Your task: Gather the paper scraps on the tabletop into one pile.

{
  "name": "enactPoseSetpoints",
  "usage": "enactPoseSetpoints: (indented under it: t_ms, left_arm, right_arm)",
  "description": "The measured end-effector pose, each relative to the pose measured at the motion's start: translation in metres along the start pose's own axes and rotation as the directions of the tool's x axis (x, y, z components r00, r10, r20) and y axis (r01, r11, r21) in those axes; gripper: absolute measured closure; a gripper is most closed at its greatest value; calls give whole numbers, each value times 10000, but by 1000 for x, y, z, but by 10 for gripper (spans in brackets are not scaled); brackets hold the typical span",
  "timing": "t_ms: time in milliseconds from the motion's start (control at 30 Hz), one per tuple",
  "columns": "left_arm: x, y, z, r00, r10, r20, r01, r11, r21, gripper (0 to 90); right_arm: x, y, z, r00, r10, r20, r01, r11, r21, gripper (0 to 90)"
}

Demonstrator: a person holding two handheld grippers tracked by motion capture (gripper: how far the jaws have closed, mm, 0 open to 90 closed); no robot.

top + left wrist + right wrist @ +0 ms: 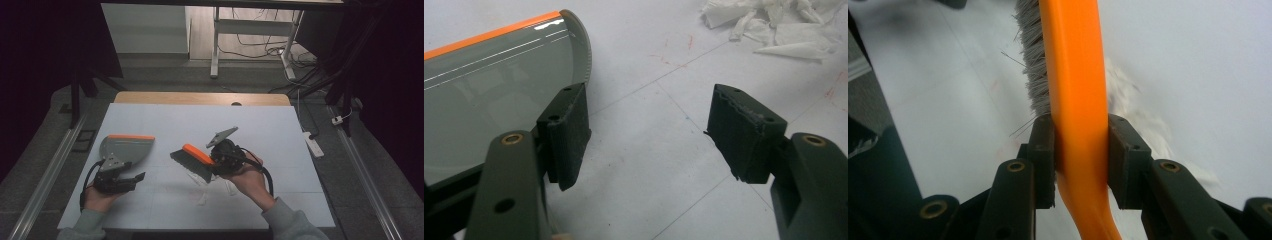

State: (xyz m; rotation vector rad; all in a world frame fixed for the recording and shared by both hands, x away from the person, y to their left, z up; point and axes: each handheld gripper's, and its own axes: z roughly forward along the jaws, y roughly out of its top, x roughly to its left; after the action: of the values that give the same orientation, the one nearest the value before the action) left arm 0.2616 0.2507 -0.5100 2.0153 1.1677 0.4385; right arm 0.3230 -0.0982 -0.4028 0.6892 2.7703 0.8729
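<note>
The right gripper (1080,160) is clamping the light, stiff orange handle of the hand brush (192,159) mid-table, bristles hanging over crumpled tissue scraps (774,25), while the left gripper (649,135) is gaping empty beside the slick, rigid dustpan (125,148) toward the table's (200,120) left edge.

No readable text, labels, brands, numbers or signs anywhere.
</note>
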Motion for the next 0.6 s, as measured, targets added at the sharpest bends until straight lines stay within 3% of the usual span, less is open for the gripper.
enactPoseSetpoints:
  t_ms: [100, 200, 300, 400, 533, 600]
  left_arm:
    - [0, 0, 0, 10000, 14, -3, -14, 10000, 0, 341]
    - [0, 0, 0, 10000, -1, -14, 1, 10000, 8, 341]
    - [-1, 0, 1, 10000, -3, -40, 3, 10000, 15, 341]
    - [0, 0, 0, 10000, -16, -37, 16, 10000, -15, 340]
    - [1, -1, 0, 10000, -50, -35, 50, 10000, -13, 341]
    - [1, -1, 0, 10000, -49, -27, 49, 10000, -2, 341]
  right_arm:
    - [6, -12, -2, 9991, -280, -322, 293, 9986, 432, 677]
    - [20, -21, 8, 9921, -780, -987, 880, 9910, 1010, 677]
    - [36, -26, 24, 9765, -1677, -1353, 1885, 9691, 1592, 676]
    - [50, -25, 41, 9679, -1910, -1634, 2244, 9495, 2195, 677]
    - [51, -19, 51, 9656, -2178, -1420, 2477, 9364, 2487, 677]
    - [44, -14, 55, 9704, -2234, -915, 2398, 9363, 2565, 677]
